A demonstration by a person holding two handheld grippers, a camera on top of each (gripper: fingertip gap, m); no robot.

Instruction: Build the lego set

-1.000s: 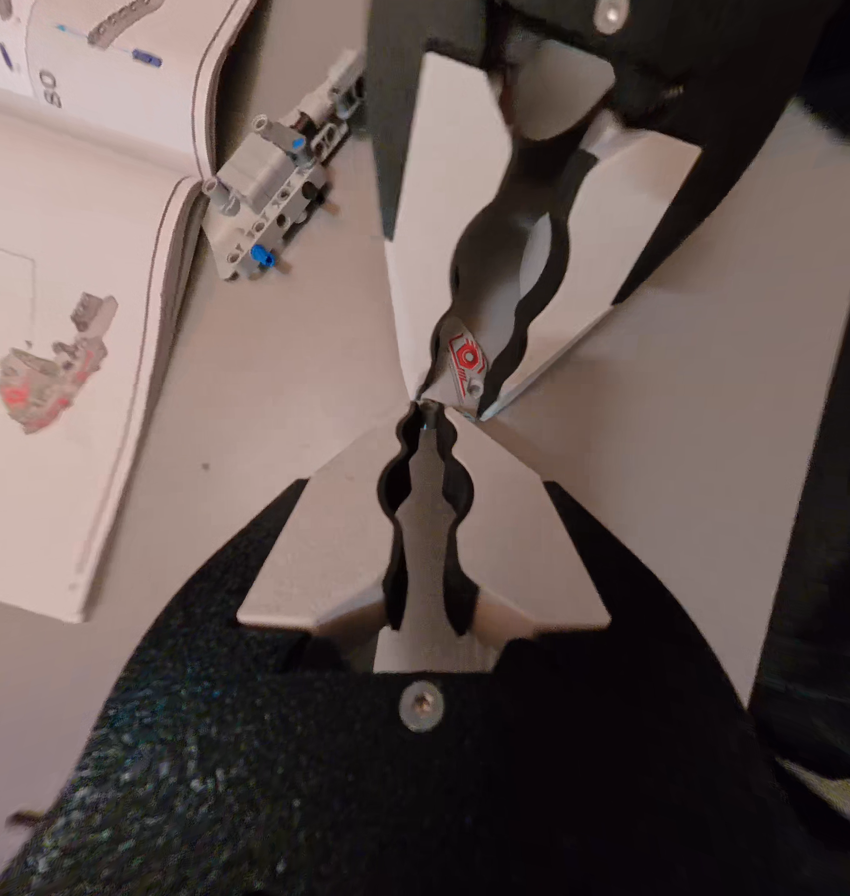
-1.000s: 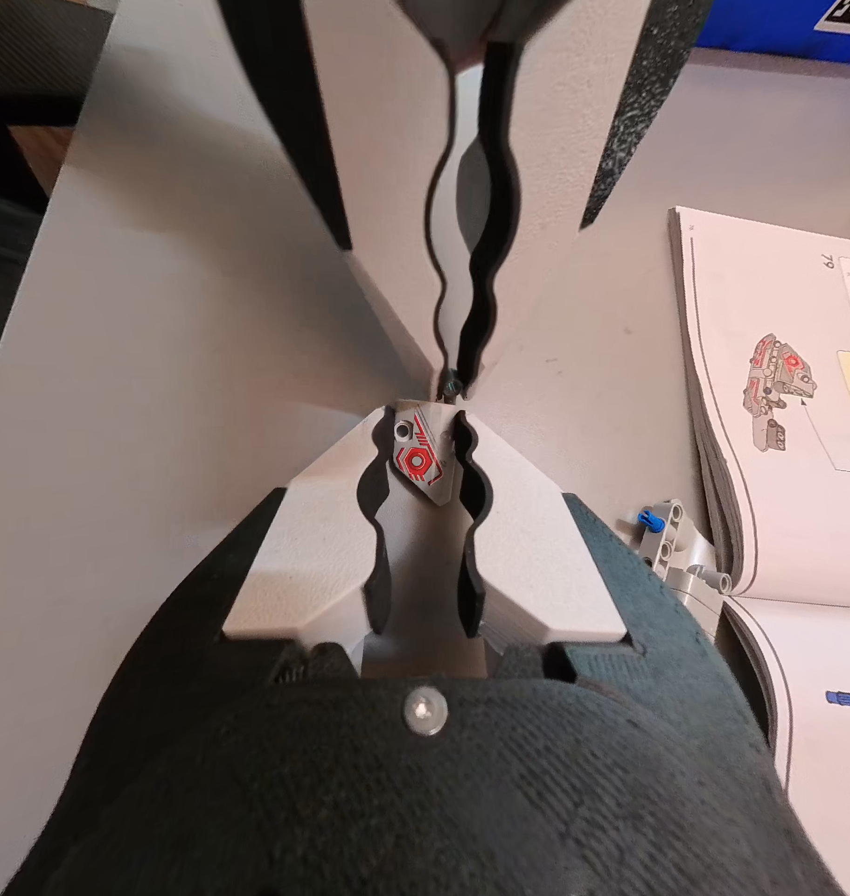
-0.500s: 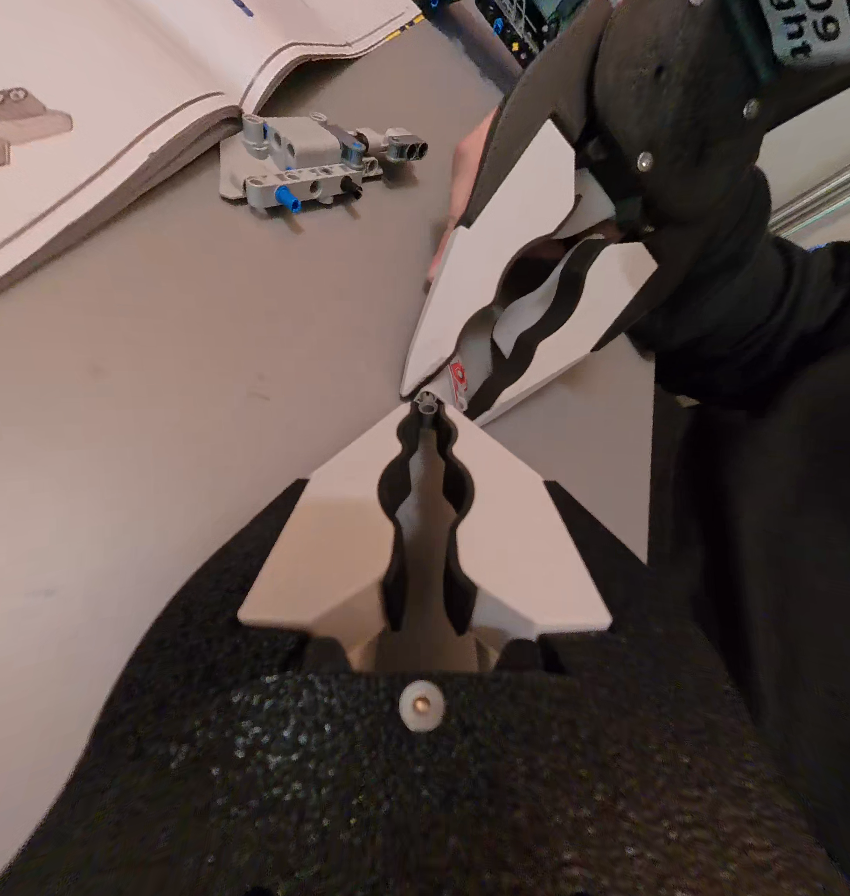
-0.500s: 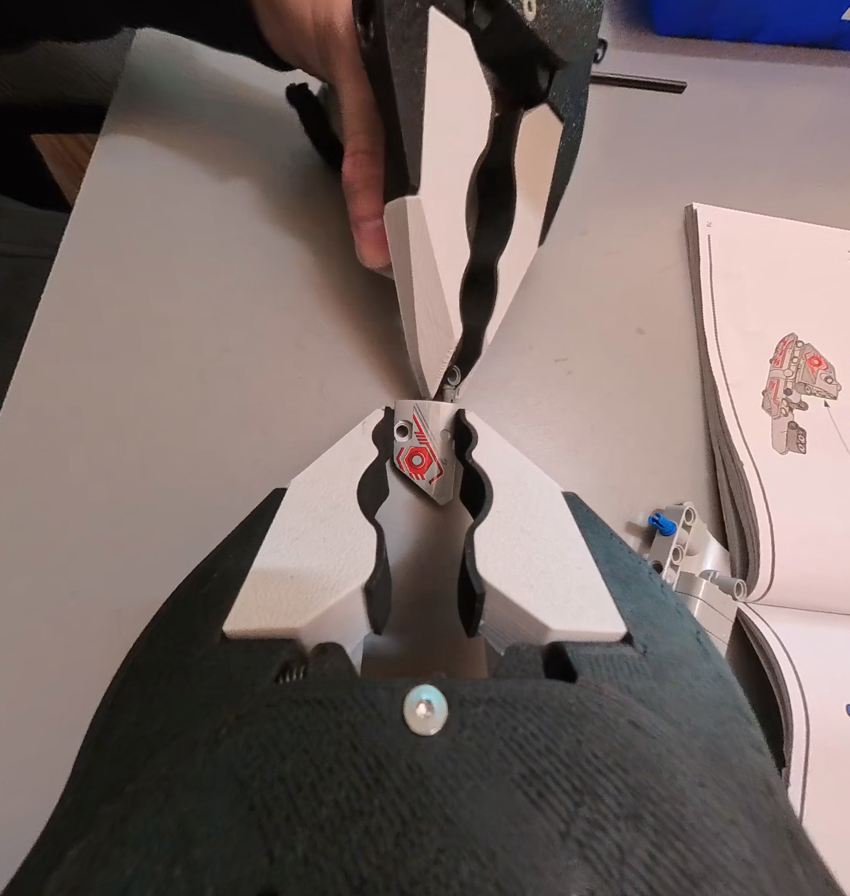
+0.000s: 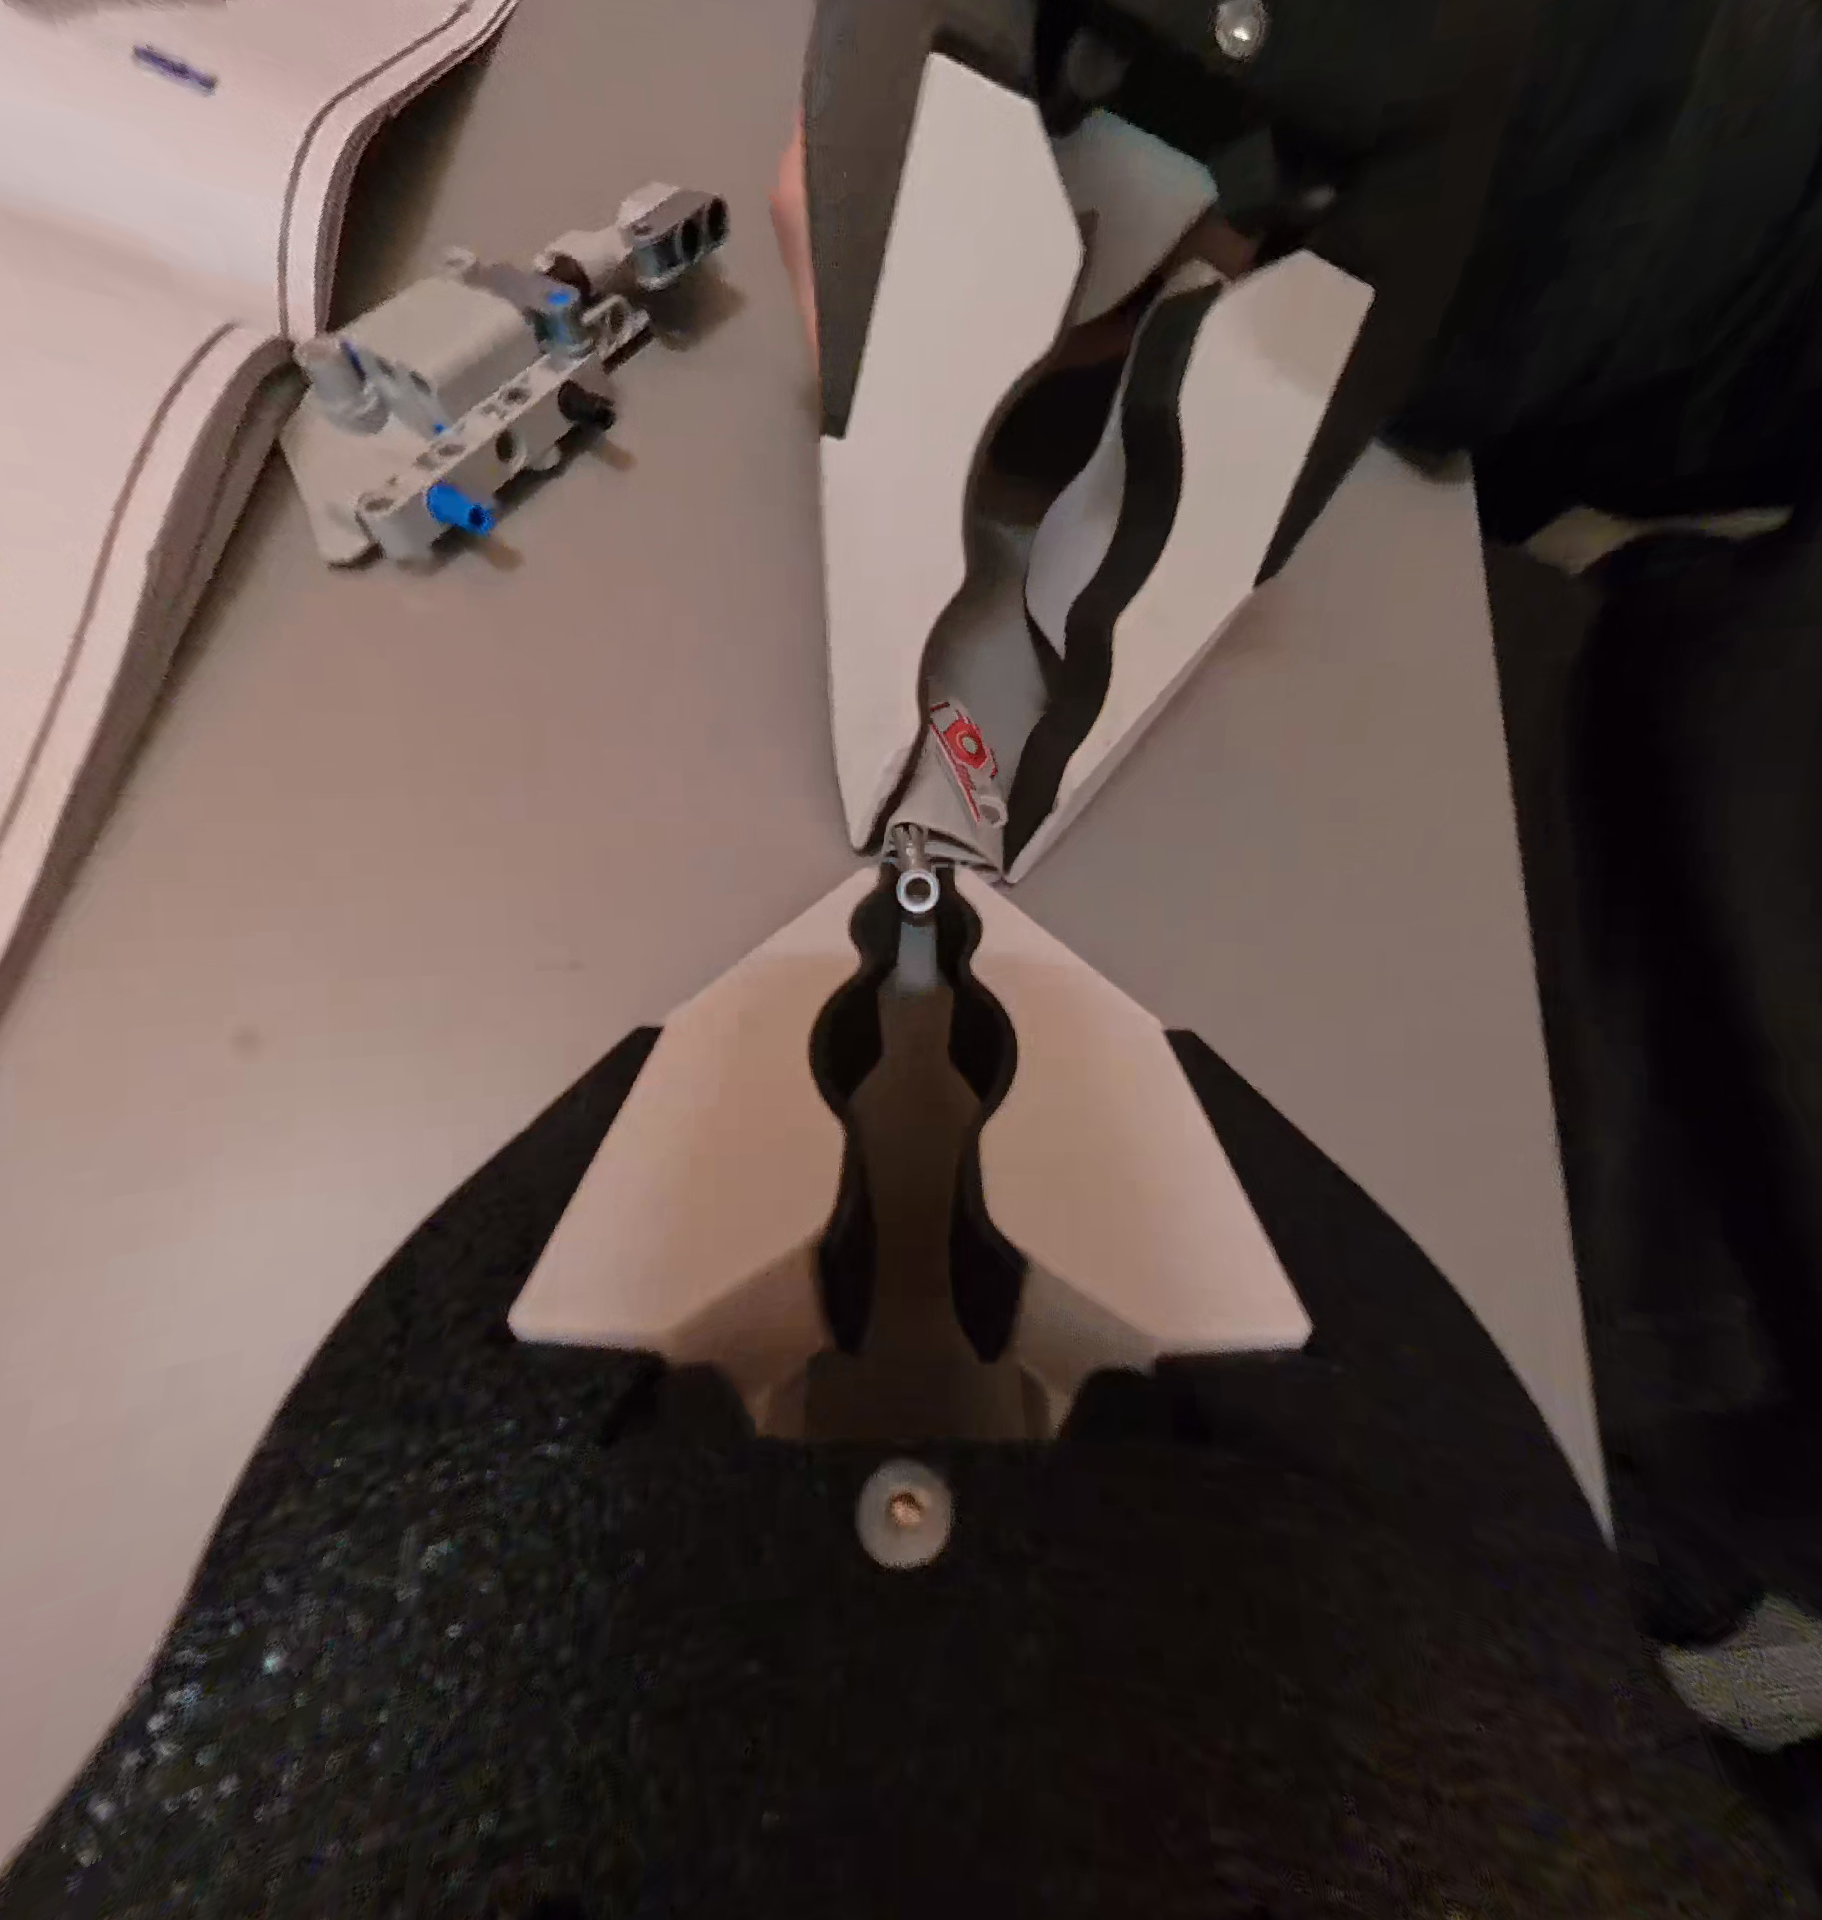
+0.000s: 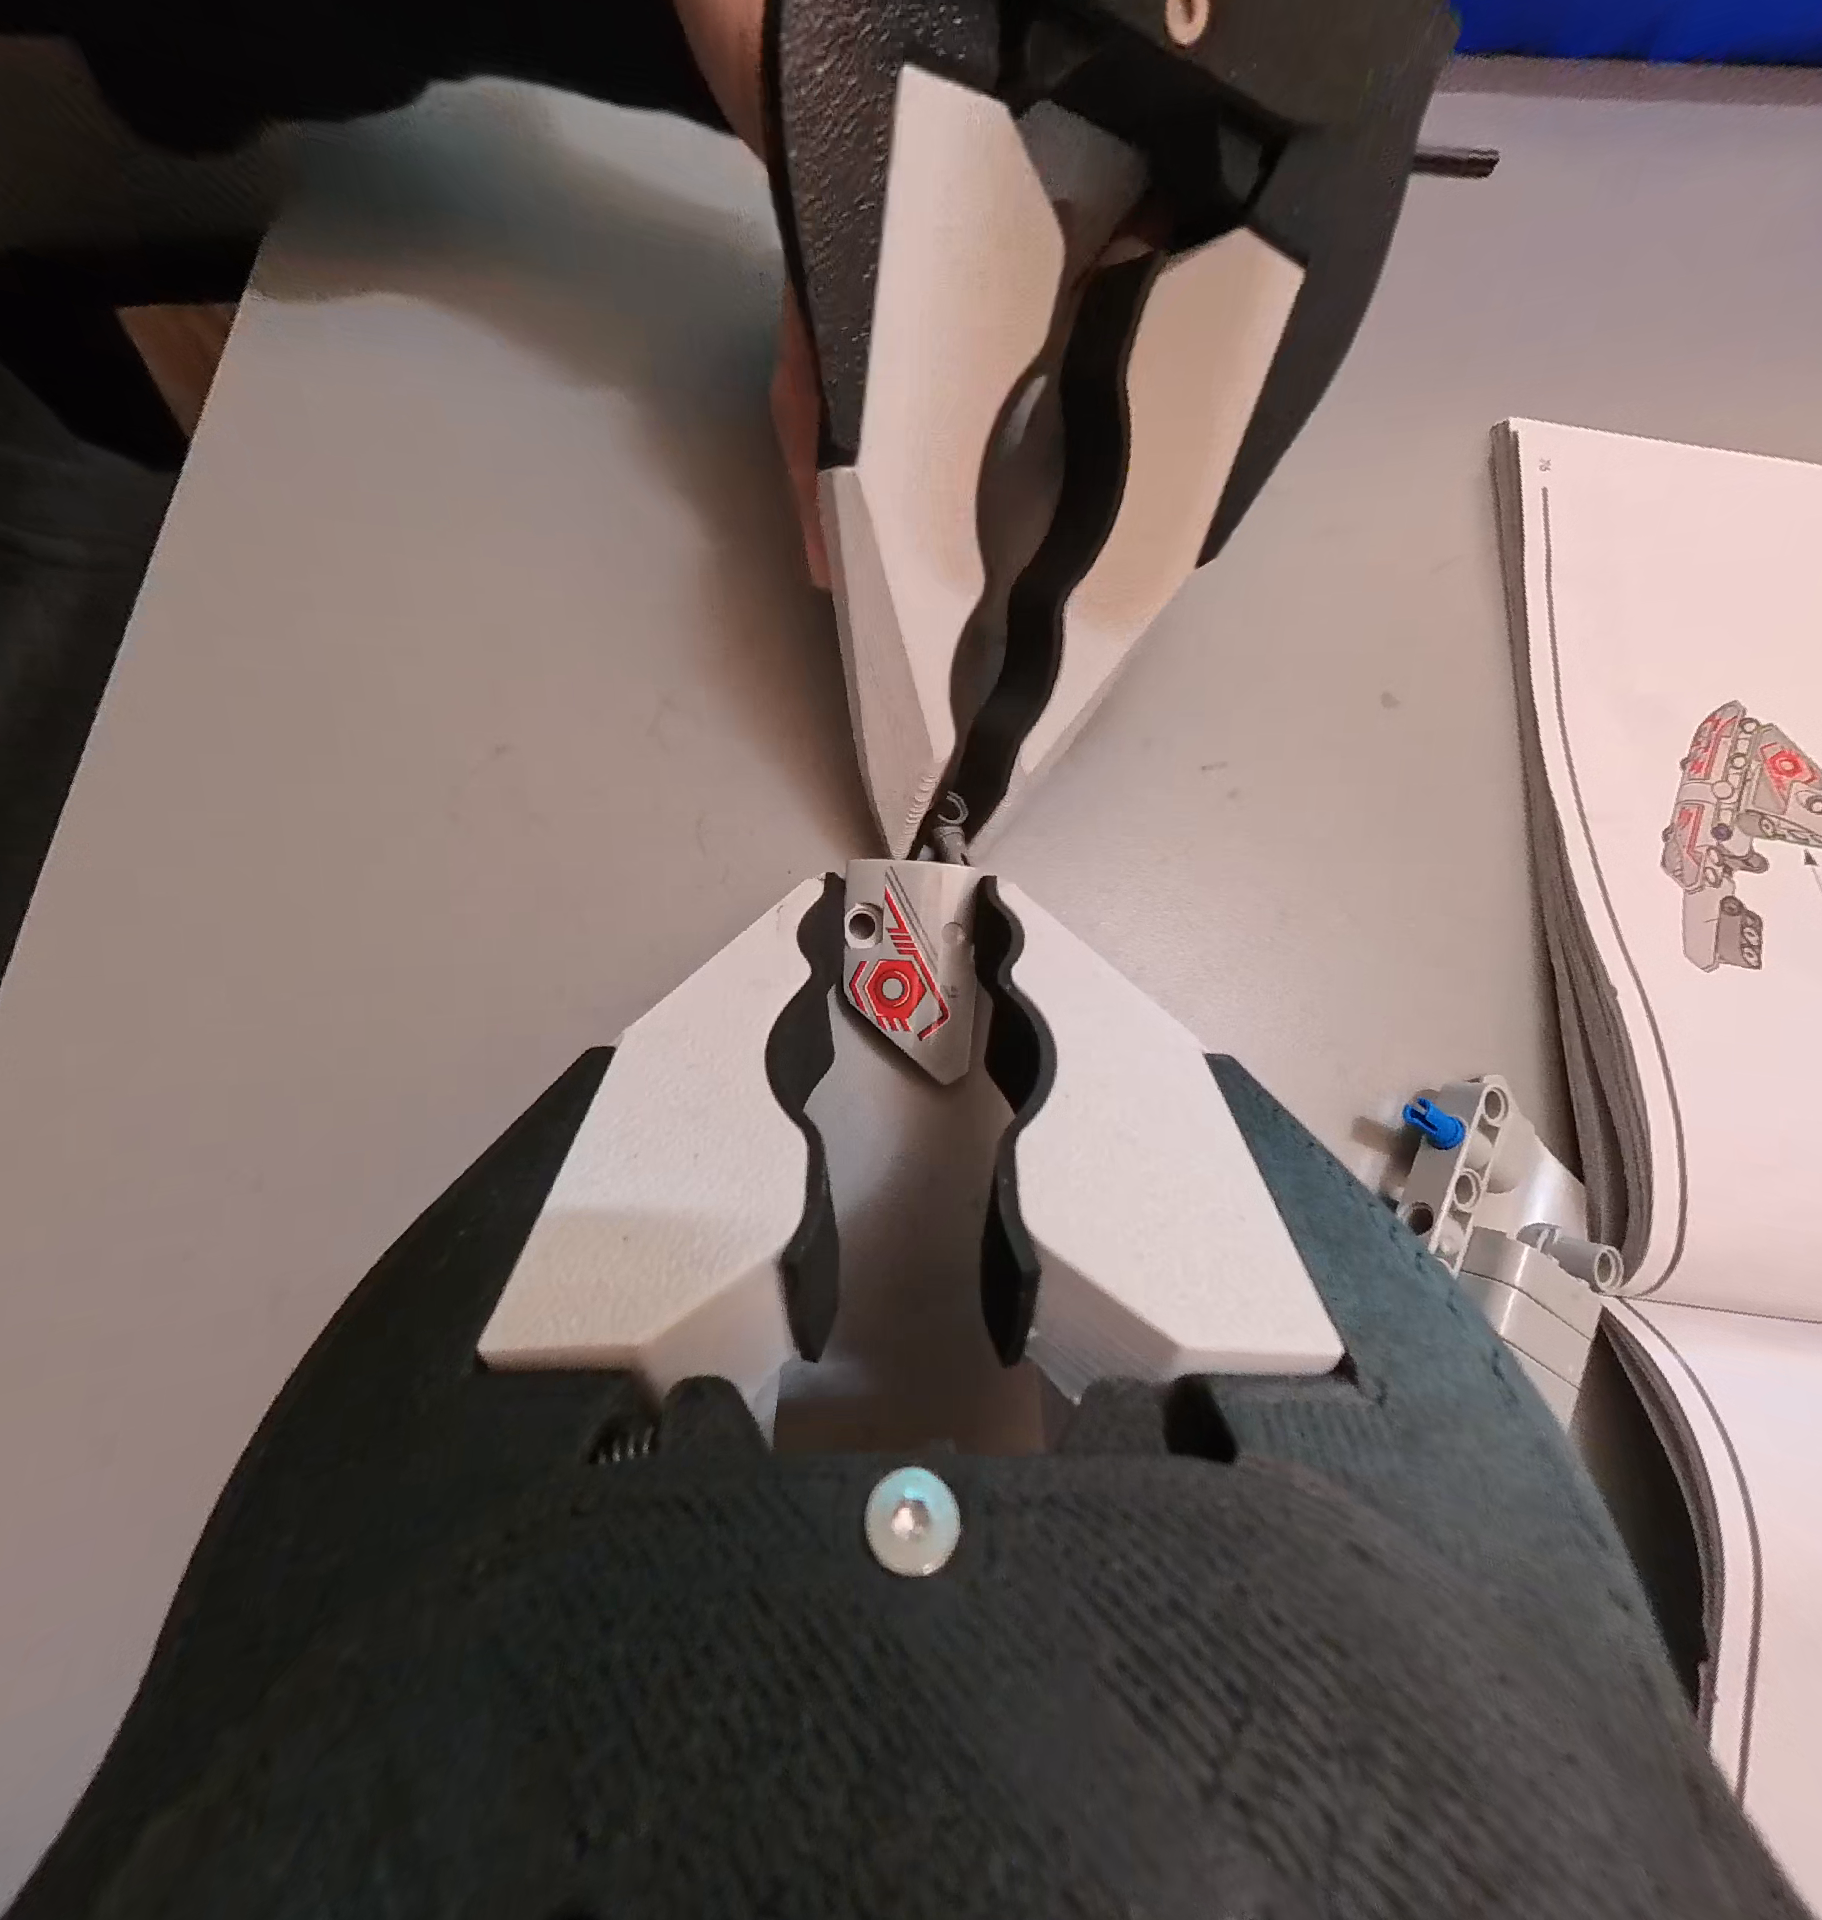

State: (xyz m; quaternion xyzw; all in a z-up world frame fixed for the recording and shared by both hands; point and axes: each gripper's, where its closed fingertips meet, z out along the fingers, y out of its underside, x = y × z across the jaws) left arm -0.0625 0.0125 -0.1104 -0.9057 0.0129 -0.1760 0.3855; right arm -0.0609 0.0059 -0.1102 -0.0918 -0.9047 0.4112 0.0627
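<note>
My right gripper (image 6: 902, 904) is shut on a grey panel piece with red markings (image 6: 905, 971); the piece also shows in the left wrist view (image 5: 954, 769). My left gripper (image 5: 917, 899) is shut on a small grey pin (image 5: 918, 890), seen in the right wrist view (image 6: 951, 816) at the panel's far edge. The two grippers meet tip to tip above the table, and the pin touches the panel's end. A grey partial build with blue pins (image 5: 471, 416) lies on the table by the open instruction booklet (image 5: 76, 312); it also shows in the right wrist view (image 6: 1478, 1174).
The booklet (image 6: 1717, 831) lies open at the right in the right wrist view. A person's hand (image 6: 787, 416) holds the left gripper. A dark sleeve (image 5: 1665, 260) is behind the right gripper. The table edge (image 5: 1509, 831) runs close on the right in the left wrist view.
Both grippers stayed tip to tip while tilting and shifting; the partial build and booklet slid in view. The pin now points at the panel's end.
</note>
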